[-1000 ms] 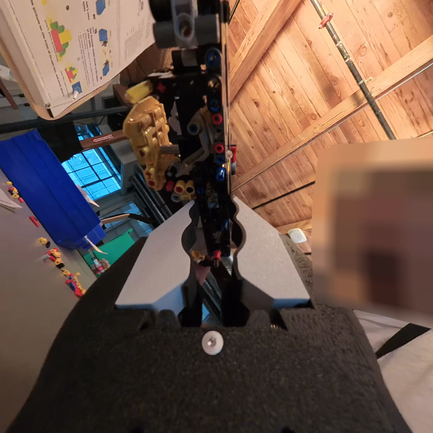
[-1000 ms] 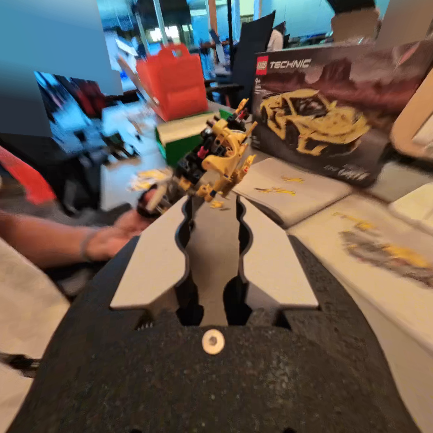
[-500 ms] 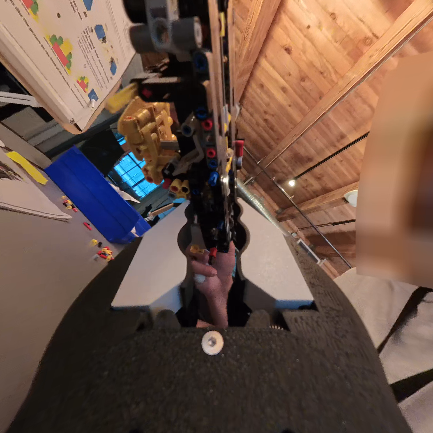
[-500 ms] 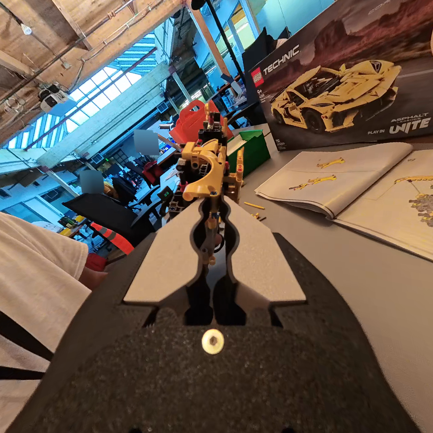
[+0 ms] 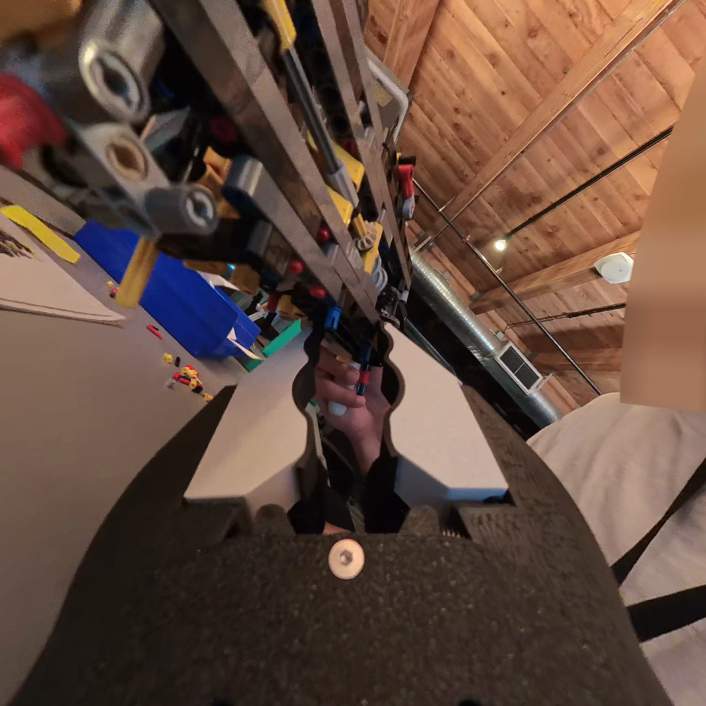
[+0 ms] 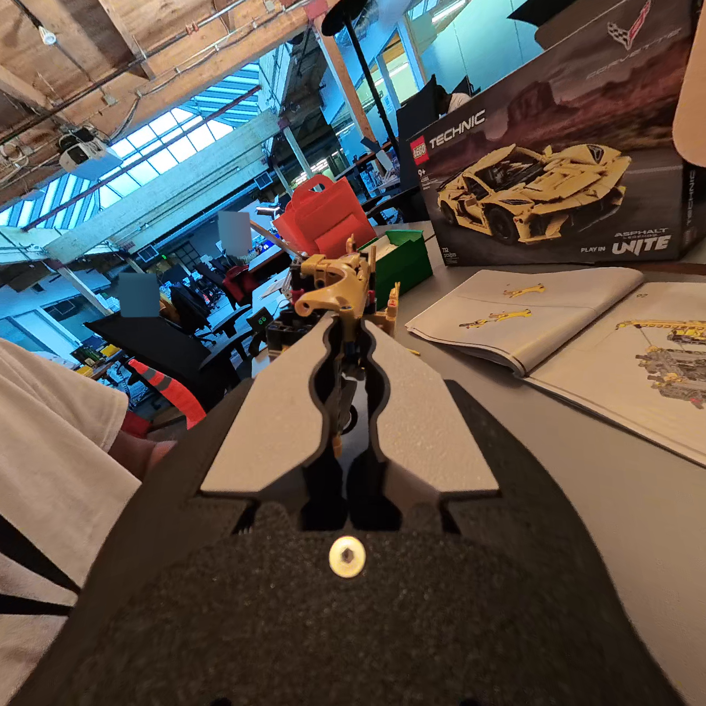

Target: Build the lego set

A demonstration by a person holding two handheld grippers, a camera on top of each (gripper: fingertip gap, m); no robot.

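The partly built lego assembly (image 5: 267,160), black, grey and yellow with red and blue pins, looms close in the left wrist view and slants up to the left. My left gripper (image 5: 349,328) is shut on its lower black end. A person's hand (image 5: 351,401) shows behind the fingers. In the right wrist view the same assembly (image 6: 332,282) shows its yellow curved part above the fingertips. My right gripper (image 6: 348,323) is shut on it, and a thin part of it runs down between the fingers. The assembly is held in the air above the grey table (image 6: 573,515).
The lego box (image 6: 554,183) stands at the back right, with an open instruction booklet (image 6: 535,324) lying in front of it. A green bin (image 6: 405,256) and an orange bag (image 6: 324,217) are behind the assembly. A blue bin (image 5: 183,301) and several loose pieces (image 5: 185,376) are on the table. Some 9 cm of space lies between my two pairs of fingers.
The right gripper, open a second ago, has closed on the assembly and holds it. In the left wrist view the assembly has tilted left and come much closer to the camera.
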